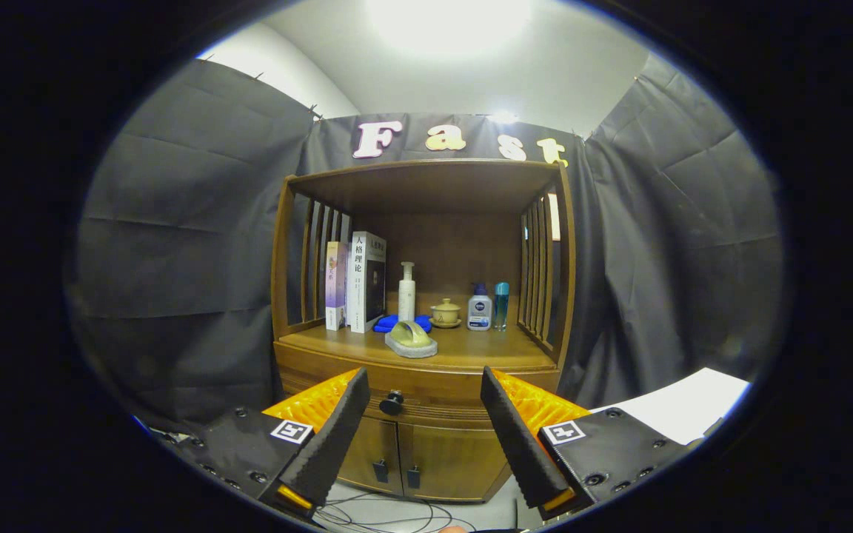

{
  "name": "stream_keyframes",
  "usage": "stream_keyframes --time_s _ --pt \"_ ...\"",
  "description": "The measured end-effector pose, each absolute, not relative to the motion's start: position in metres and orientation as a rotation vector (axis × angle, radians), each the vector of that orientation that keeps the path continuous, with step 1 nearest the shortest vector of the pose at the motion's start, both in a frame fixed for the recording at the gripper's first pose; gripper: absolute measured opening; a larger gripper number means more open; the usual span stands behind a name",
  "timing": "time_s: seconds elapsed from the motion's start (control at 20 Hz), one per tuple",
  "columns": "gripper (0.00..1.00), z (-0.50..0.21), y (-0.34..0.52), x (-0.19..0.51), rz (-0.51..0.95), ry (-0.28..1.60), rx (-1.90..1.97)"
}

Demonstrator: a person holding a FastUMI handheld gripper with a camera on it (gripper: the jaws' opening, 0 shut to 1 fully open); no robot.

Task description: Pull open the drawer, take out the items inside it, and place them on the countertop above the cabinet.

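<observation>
Two books (356,281), three bottles (406,291), one lidded cup (445,312) and one pedestal piece (411,339) stood on the countertop (471,348), while the drawer (426,403) stayed closed, its knob (391,402) between the spread, empty fingers of the gripper (423,392).

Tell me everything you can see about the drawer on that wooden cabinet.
The brown wooden drawer sits shut, flush in the wooden cabinet, directly under the countertop and above two small lower doors. Its front is a wide, shallow band with horizontal grooves and looks like varnished wood. One round dark knob sticks out left of centre. The open tongs hang in front, touching nothing; the knob shows just inside the left finger.
</observation>
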State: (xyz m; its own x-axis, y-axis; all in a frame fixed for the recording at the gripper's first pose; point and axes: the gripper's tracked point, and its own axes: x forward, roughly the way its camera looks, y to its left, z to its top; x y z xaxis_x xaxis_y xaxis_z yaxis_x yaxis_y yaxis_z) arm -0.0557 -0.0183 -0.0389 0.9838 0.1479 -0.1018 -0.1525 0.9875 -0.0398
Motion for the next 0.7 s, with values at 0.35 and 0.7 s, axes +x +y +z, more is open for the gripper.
stream_keyframes --time_s 0.35,0.7 --pt "0.97 -0.034 -0.02 -0.057 0.159 0.097 0.037" --pt "0.96 -0.024 -0.033 -0.057 0.144 0.08 0.068"
